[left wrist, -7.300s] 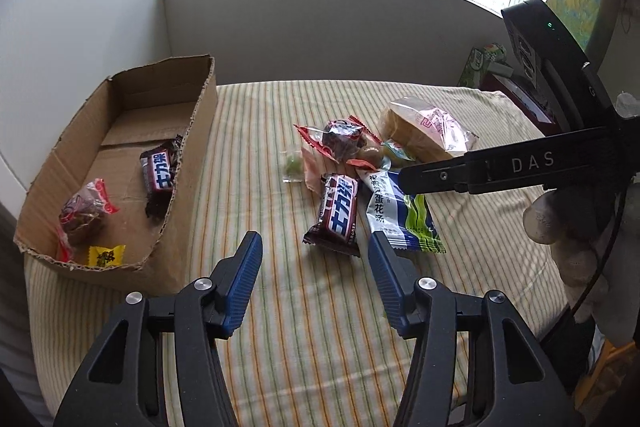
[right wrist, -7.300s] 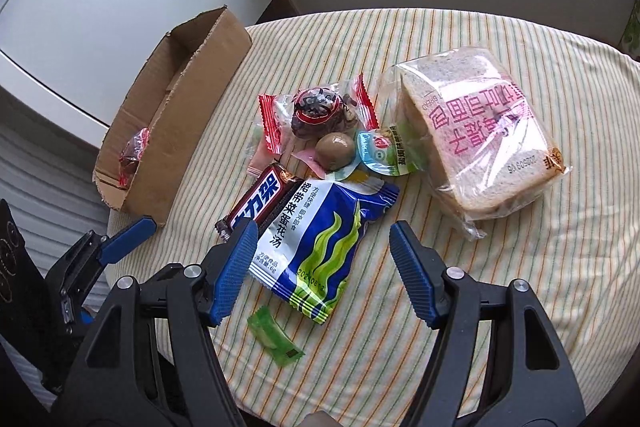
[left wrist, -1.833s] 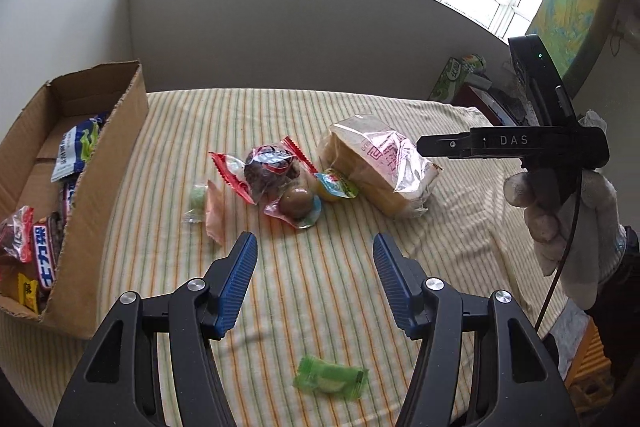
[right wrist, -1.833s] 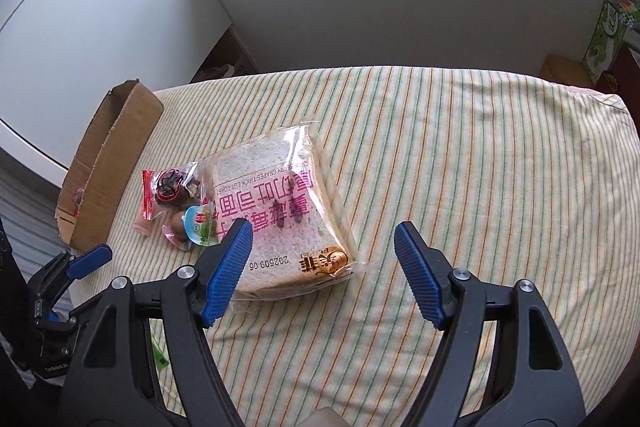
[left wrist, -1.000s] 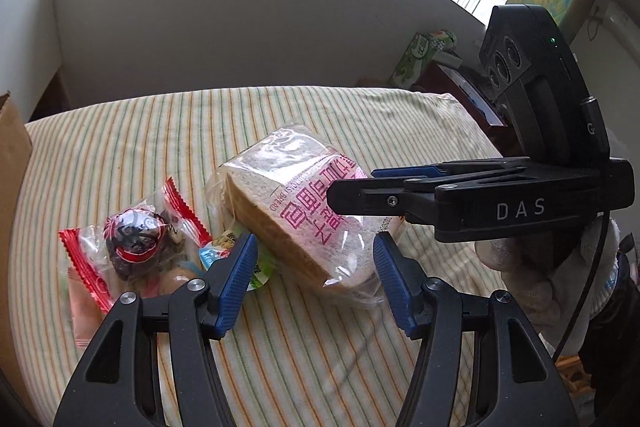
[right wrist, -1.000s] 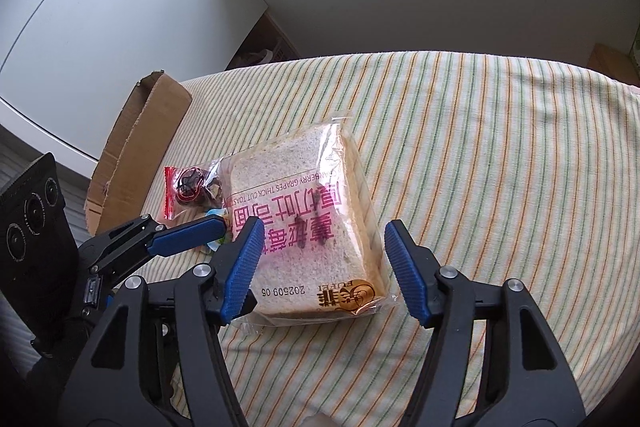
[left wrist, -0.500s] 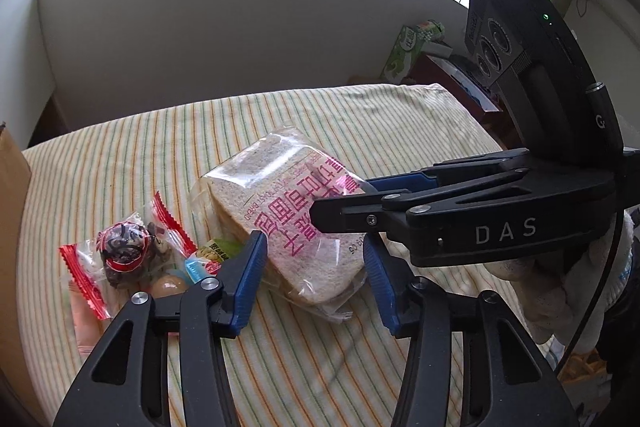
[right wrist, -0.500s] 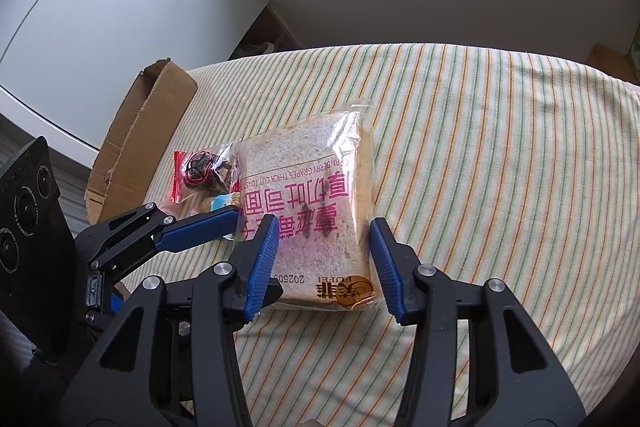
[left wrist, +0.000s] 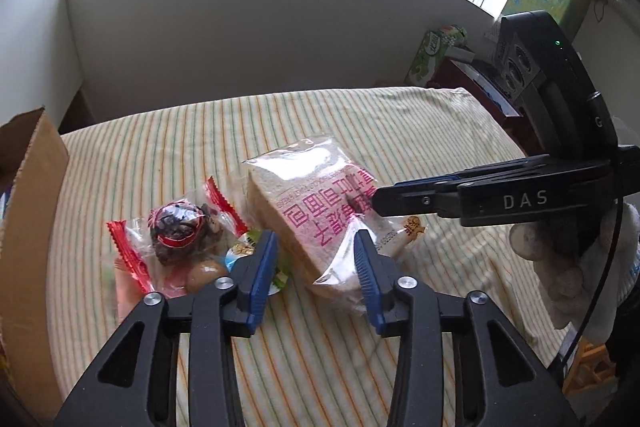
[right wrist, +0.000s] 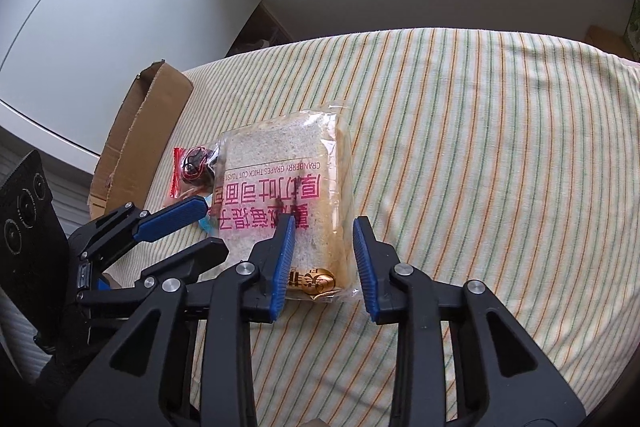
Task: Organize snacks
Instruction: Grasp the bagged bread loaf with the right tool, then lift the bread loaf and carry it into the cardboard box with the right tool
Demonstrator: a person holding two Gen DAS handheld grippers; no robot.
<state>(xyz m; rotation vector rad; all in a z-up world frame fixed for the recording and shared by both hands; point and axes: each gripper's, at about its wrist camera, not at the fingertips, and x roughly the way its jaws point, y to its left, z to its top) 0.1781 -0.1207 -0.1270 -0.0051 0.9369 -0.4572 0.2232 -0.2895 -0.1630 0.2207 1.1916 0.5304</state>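
A clear bag of sliced bread [left wrist: 320,203] with pink print lies mid-table; it also shows in the right wrist view [right wrist: 288,187]. My left gripper [left wrist: 316,263] straddles the bag's near left corner, jaws narrowed on it. My right gripper [right wrist: 324,259] straddles the bag's opposite near edge, jaws narrowed on it; it also shows in the left wrist view [left wrist: 380,203], tips over the bag. Small snacks [left wrist: 180,247] in red-edged wrappers lie left of the bread. The cardboard box [left wrist: 28,211] stands at the table's left edge.
The table has a striped cloth [right wrist: 480,147]. A green tissue box [left wrist: 436,55] stands beyond the far right corner. A white cabinet [right wrist: 100,27] stands behind the cardboard box [right wrist: 140,139]. A wall and window lie behind the table.
Both grippers have moved onto the bread bag from either side and their jaws have narrowed around it. Earlier, a chocolate bar and a blue-green packet went from the table into the box.
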